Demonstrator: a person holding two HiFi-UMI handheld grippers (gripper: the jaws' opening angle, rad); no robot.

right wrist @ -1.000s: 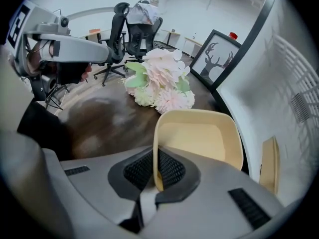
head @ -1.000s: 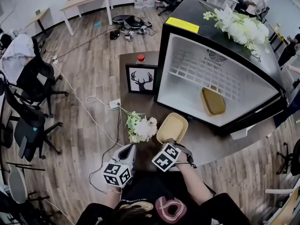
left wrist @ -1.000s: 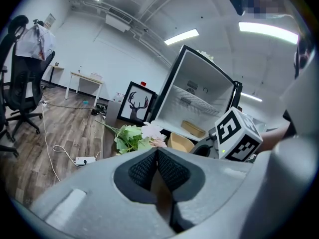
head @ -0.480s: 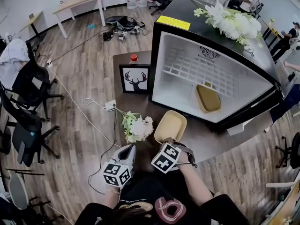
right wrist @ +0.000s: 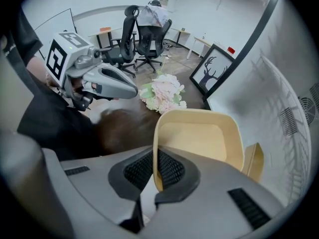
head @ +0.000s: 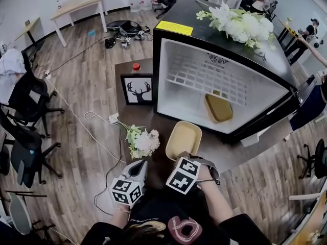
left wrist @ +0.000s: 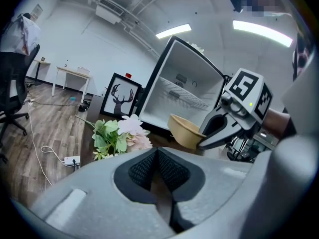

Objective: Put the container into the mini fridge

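Right gripper [head: 182, 156] clamps the container's [head: 184, 138] rim, apparently mid-carry; next it needs a forward reach into the fridge [head: 176, 93].

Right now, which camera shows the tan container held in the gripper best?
The right gripper view: the tan container sits large and central, its rim pinched in the right gripper. The head view shows it small, from above; the left gripper view only its side.
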